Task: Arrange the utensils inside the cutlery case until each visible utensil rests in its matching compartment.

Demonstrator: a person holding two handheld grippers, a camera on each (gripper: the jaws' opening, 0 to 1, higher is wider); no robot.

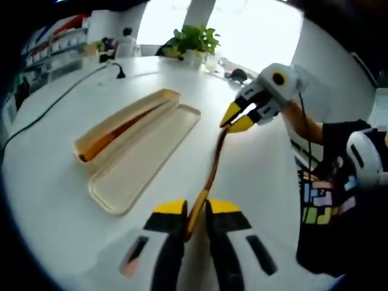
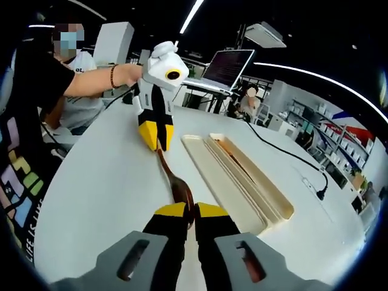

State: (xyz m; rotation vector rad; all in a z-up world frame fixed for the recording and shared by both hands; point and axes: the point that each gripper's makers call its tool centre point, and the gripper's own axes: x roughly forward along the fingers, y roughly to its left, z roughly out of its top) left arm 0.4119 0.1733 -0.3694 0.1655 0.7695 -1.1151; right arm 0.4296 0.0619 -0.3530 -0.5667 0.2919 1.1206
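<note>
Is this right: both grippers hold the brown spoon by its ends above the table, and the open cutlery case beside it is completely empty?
Not quite. The cutlery case is not empty: the left gripper view shows a brown utensil in its deeper half. The rest holds: left gripper and right gripper each clamp an end of the spoon.

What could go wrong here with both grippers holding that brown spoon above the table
Both the left gripper and the right gripper pinch one thin spoon by its ends, so pulling apart or twisting could bend it or make it slip. If dropped, it may land on the table beside the open cutlery case, not inside it.
</note>
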